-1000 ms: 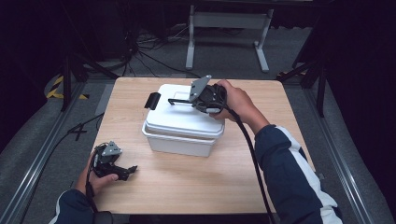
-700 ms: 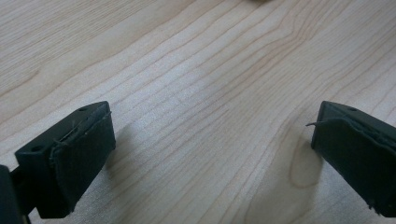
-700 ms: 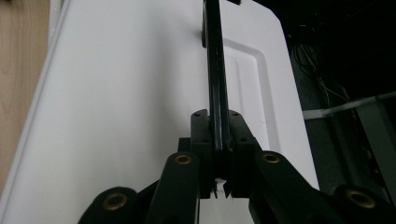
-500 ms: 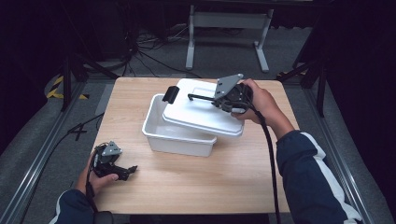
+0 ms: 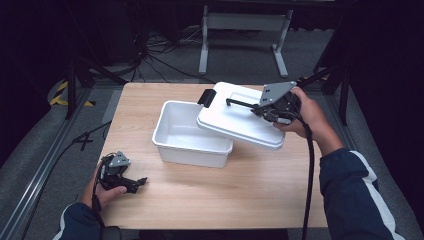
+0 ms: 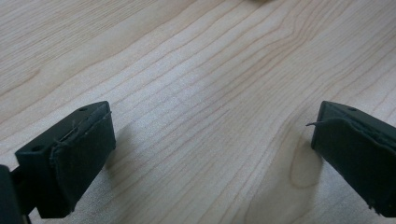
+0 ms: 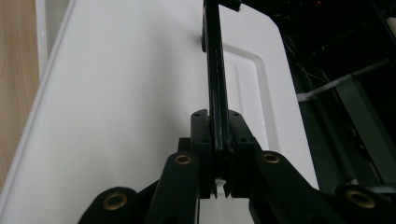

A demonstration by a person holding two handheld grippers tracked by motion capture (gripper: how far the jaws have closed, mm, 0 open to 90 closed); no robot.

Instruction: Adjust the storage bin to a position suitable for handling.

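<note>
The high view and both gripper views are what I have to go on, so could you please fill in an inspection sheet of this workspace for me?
Surface: light wooden table, bare wood grain between the left gripper's jaws.
Job's things: white rectangular plastic tub, open, nothing seen inside; white plastic lid held tilted, partly over the tub's right end, by its black handle.
Clutter: nothing seen.
Grippers: right gripper shut on the handle; left gripper open, low by the table's near left corner.
Cables: one black cable trails from the right gripper; more lie on the floor behind.
Surroundings: dark room, grey floor, pale metal stand beyond the table.
</note>
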